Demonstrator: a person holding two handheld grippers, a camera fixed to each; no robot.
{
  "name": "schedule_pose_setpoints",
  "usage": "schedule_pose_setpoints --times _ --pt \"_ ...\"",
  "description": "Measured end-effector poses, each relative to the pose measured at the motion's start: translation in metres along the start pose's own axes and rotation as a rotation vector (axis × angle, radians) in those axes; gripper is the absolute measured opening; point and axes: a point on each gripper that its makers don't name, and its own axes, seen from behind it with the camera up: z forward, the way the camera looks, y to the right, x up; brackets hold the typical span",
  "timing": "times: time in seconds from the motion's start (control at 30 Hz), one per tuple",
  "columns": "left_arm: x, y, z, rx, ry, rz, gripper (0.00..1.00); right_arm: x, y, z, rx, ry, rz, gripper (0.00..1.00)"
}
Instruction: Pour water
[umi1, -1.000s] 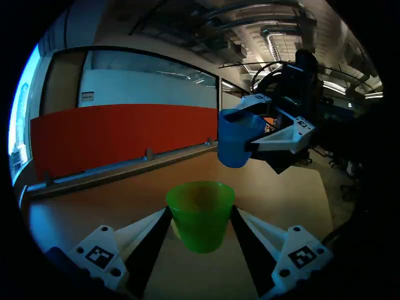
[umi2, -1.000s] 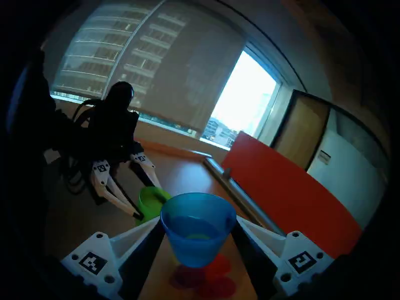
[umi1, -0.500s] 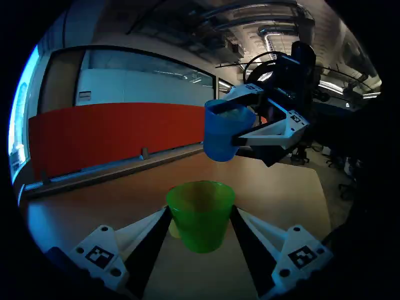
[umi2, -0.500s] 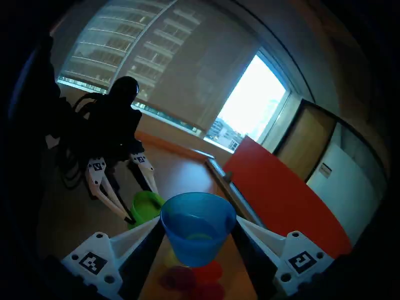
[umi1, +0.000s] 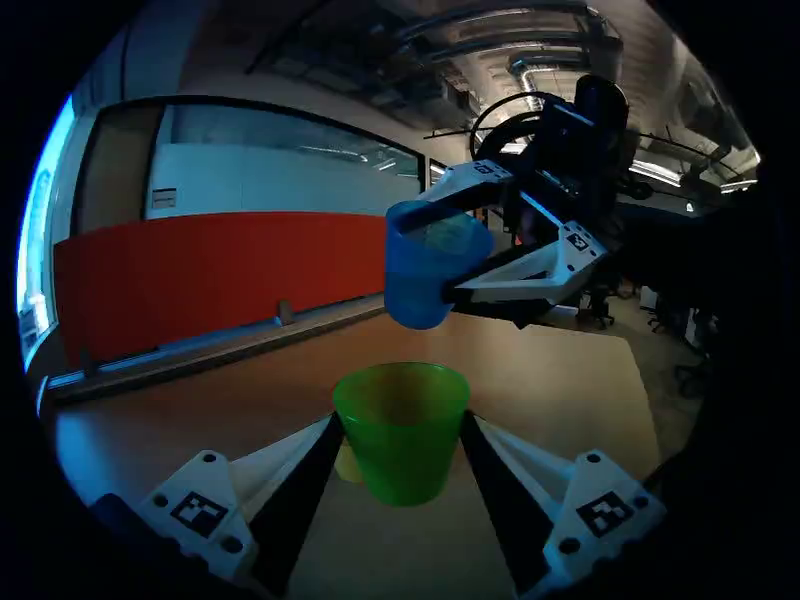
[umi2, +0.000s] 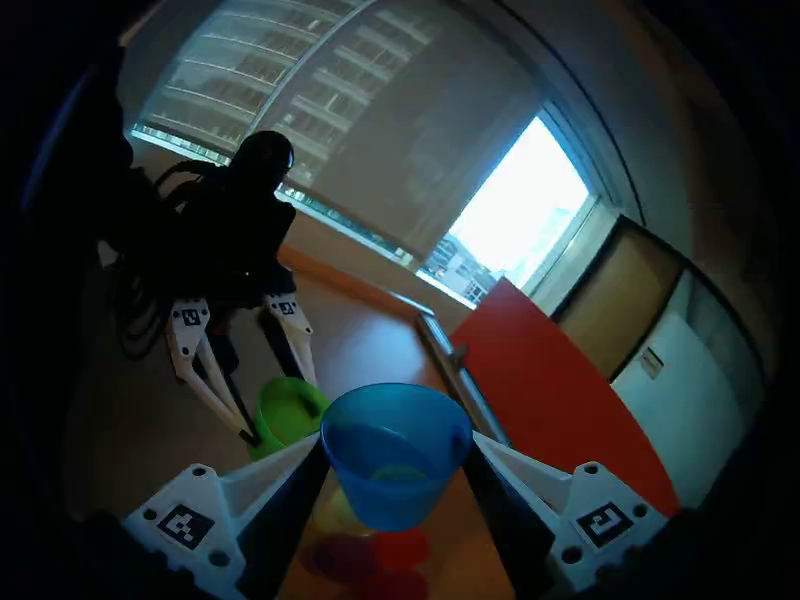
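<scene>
The left gripper (umi1: 400, 420) has both fingers closed against the sides of the green cup (umi1: 402, 432), which sits upright low over the wooden worktop (umi1: 570, 380), away from the edge along the red panel (umi1: 220, 265); whether its base touches the wood I cannot tell. The right gripper (umi2: 396, 440) likewise clamps the blue cup (umi2: 397, 470) between both fingers. In the left gripper view the blue cup hangs in the air above and beyond the green one, slightly tilted. Coloured discs (umi2: 395, 550) lie on the worktop beneath it.
</scene>
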Motion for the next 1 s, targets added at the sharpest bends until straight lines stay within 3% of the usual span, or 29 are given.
schedule_pose_setpoints --times 1.0 --pt "0.012 0.008 -0.001 -0.016 0.042 0.015 0.84 0.014 0.016 0.016 0.004 -0.028 -0.155 0.90"
